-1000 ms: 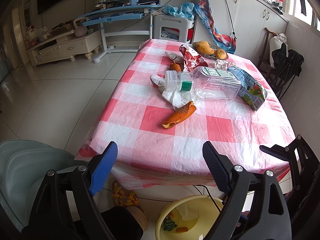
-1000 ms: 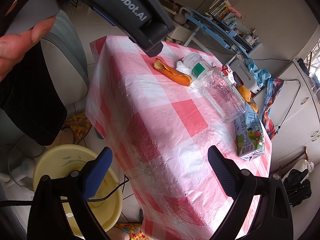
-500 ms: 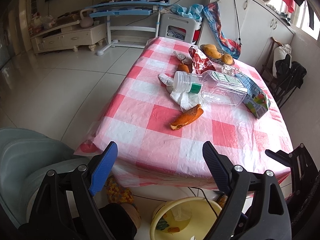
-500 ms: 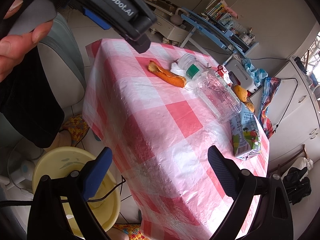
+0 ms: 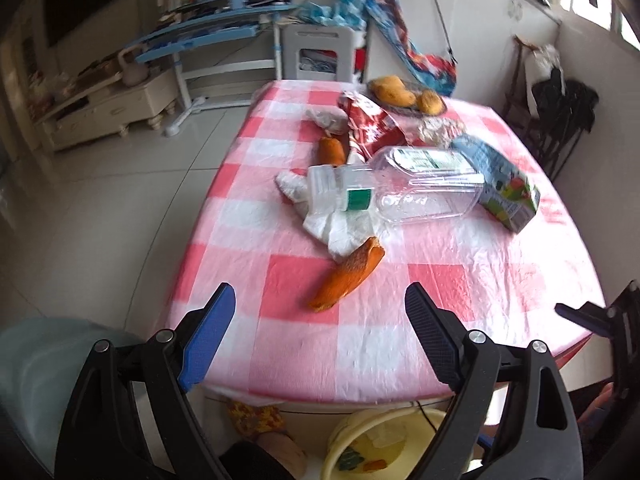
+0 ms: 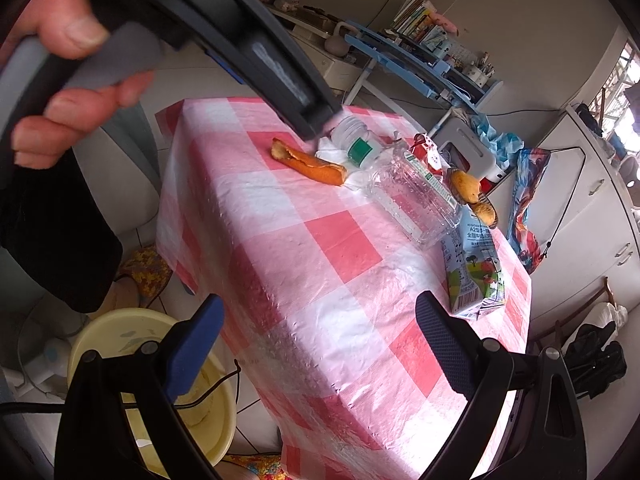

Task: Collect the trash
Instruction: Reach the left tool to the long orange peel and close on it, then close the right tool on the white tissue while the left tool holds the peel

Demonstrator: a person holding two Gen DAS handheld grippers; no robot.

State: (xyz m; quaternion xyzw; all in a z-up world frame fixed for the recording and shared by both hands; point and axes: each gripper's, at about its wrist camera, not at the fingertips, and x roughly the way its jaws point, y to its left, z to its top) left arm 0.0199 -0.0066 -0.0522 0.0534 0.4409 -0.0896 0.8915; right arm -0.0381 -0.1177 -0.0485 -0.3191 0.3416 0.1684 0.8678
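Observation:
A curled orange peel [image 5: 346, 274] lies on the pink checked table [image 5: 460, 280], just beyond my left gripper [image 5: 320, 308], which is open and empty above the near edge. Behind the peel lie a crumpled white tissue [image 5: 332, 224], a clear plastic bottle [image 5: 400, 190] on its side, a milk carton [image 5: 504, 184] and a red wrapper [image 5: 368, 124]. My right gripper [image 6: 320, 316] hangs open and empty over the table's corner. In the right wrist view the peel [image 6: 308, 162] and bottle [image 6: 408, 188] lie far ahead. A hand [image 6: 72, 80] holds the left tool, one of its fingers [image 6: 280, 80] reaching over the peel.
A yellow bucket [image 5: 372, 444] stands on the floor under the near table edge, seen also as the yellow bucket [image 6: 152, 360] on the left. A dish of yellow fruit [image 5: 404, 94] sits at the far end. A pale chair [image 5: 36, 368] stands at the left.
My left gripper has moved forward over the table edge, so the peel now lies closer ahead of its fingers. The right gripper has stayed almost still.

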